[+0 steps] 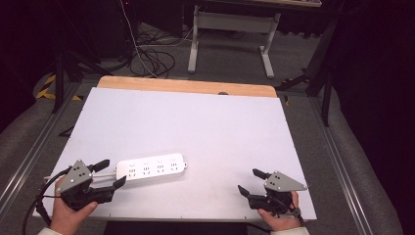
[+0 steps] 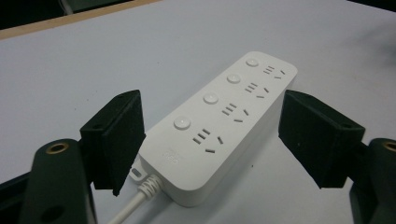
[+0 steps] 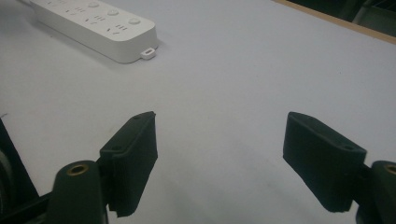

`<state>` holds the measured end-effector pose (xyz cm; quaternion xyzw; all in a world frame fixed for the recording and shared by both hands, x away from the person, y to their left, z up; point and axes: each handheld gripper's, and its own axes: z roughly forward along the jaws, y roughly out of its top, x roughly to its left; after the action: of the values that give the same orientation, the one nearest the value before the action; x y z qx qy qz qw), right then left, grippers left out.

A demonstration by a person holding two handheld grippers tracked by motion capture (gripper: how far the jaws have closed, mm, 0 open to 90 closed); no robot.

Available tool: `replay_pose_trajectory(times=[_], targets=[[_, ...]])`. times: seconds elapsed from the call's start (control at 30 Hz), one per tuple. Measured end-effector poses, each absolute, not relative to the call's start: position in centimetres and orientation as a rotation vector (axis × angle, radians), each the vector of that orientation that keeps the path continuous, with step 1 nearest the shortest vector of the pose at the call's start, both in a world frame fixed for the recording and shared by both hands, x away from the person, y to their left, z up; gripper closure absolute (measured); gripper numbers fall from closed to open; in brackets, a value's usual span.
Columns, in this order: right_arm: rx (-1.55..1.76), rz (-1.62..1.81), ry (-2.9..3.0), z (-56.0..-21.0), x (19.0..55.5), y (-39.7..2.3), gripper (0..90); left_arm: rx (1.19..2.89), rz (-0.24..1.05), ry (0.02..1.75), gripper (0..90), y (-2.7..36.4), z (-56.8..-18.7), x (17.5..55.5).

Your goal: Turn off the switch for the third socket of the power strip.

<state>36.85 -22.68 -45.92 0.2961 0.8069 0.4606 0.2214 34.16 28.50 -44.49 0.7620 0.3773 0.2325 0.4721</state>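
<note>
Left gripper (image 1: 108,172) is sitting wide open, holding nothing, its jaws flanking the cable end of the strip (image 1: 151,169) without touching it. Right gripper (image 1: 252,182) is resting equally wide and empty, well apart from the strip. The strip is lying flat near the worktop's (image 1: 205,122) front edge. Risk: closing off-centre is likely to skid or twist the smooth casing, or pinch the cable (image 2: 133,205). Count: two grippers, one strip, four sockets, four buttons.
</note>
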Motion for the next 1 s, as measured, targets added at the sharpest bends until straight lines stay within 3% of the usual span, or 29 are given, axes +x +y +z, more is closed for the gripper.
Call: replay_pose_trajectory(times=[1.0], targets=[[0.811,1.266,2.247,-46.0,36.9,-22.5,27.0,1.915,0.543,0.857,25.4,23.9,-41.6,37.4]])
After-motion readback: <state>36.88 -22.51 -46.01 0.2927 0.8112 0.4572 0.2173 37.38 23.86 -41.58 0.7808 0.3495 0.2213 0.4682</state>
